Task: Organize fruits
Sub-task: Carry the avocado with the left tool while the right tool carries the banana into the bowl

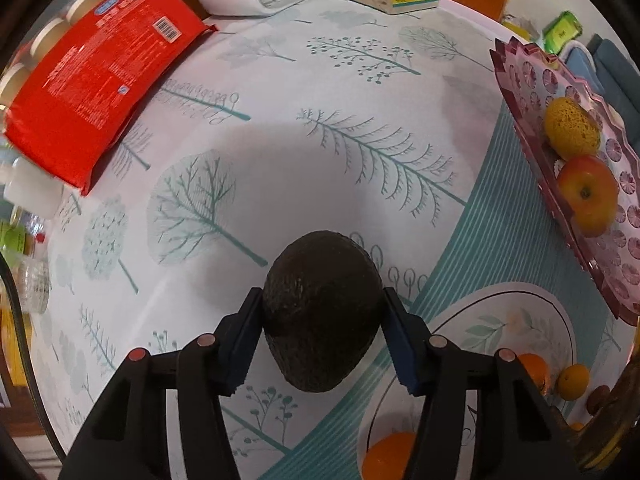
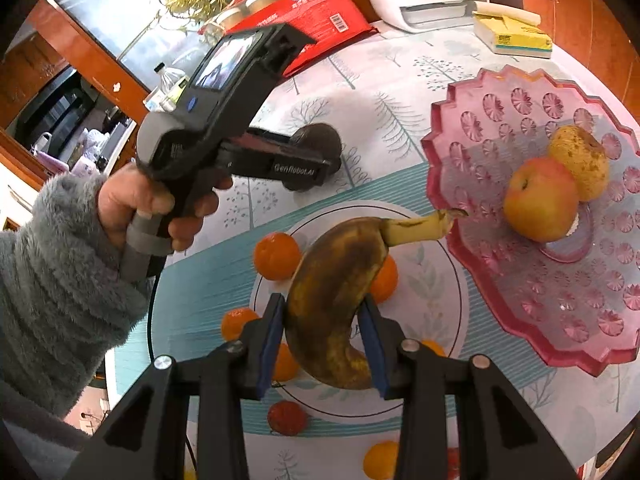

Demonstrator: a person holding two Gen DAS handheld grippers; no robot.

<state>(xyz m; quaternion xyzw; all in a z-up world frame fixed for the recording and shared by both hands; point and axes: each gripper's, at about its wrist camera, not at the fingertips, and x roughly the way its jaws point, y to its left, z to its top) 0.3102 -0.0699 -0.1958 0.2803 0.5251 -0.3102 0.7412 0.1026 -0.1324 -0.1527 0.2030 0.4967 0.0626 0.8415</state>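
You have a fruit clamped in each gripper, so the step in hand is carrying them to the pink scalloped glass dish (image 2: 520,304). Your left gripper (image 1: 322,332) pinches a dark, pebbly avocado (image 1: 322,312) over the tablecloth; your right gripper (image 2: 322,340) squeezes a soft, browned banana (image 2: 336,300) above the flat plate (image 2: 432,280). Next, I judge, lift gently and set each beside the smooth apple (image 2: 540,200).

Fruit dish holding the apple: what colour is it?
Translucent pink fruit dish with a scalloped rim; clearest in the right wrist view.
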